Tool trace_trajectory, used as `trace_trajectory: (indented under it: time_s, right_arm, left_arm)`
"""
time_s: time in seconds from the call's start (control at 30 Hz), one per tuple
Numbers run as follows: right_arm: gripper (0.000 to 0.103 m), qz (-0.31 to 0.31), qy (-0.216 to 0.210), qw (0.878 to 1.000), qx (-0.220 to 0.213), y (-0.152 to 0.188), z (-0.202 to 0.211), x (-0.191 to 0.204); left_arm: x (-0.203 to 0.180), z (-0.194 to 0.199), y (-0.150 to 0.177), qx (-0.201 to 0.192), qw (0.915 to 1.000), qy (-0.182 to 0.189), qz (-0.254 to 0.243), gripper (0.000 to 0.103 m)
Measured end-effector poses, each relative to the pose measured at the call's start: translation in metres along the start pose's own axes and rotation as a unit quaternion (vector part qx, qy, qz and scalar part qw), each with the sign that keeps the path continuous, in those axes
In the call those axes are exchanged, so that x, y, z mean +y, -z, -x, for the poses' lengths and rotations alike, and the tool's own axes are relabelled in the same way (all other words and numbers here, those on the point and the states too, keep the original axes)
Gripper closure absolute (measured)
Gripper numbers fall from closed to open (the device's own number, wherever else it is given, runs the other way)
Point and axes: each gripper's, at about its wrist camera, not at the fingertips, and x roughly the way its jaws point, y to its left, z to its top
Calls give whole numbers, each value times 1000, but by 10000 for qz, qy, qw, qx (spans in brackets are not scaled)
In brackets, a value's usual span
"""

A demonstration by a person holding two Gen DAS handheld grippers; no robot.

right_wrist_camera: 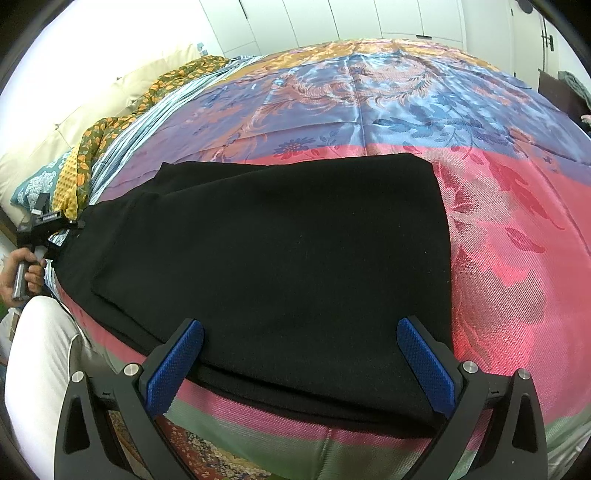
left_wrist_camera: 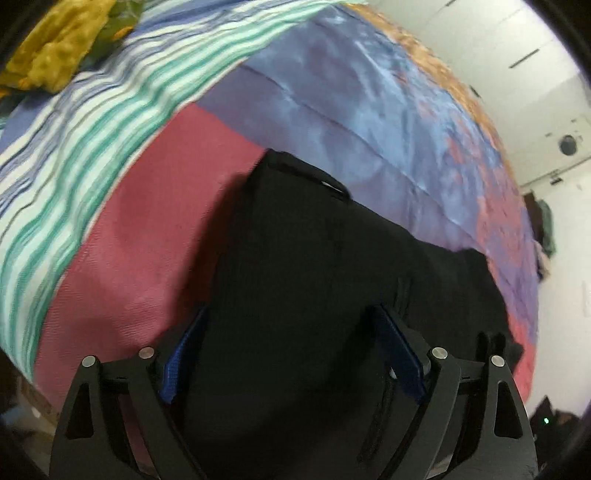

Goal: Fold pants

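Observation:
Black pants (right_wrist_camera: 280, 251) lie folded flat on a bed with a patterned pink and blue bedspread (right_wrist_camera: 498, 236). My right gripper (right_wrist_camera: 299, 332) is open, its blue pads on either side of the pants' near edge, just above the cloth. In the left wrist view the pants (left_wrist_camera: 306, 280) fill the lower middle, and my left gripper (left_wrist_camera: 291, 314) is open with the black cloth between its blue pads (left_wrist_camera: 397, 350). In the right wrist view the left gripper (right_wrist_camera: 44, 221) shows at the far left end of the pants, held by a hand.
A striped teal and white sheet (left_wrist_camera: 92, 122) and a yellow patterned cloth (left_wrist_camera: 62, 40) lie at the head of the bed. Pillows (right_wrist_camera: 44, 147) sit at the far left. White wardrobe doors (right_wrist_camera: 332, 18) stand behind the bed. My white-clad leg (right_wrist_camera: 40, 350) is by the bed's edge.

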Motion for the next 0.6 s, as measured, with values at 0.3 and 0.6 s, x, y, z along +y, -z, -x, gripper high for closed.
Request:
trace_trajectory:
  time_s: [0.3,0.6]
  right_arm:
    - [0,42,116,9999,-77,0,-1,4]
    - [0,52,165,9998,-106,0,-2,6]
  left_arm:
    - [2,-8,-8,150,9996,-241,1,35]
    - [-17,30,-5,-202,9986,-315,369,81]
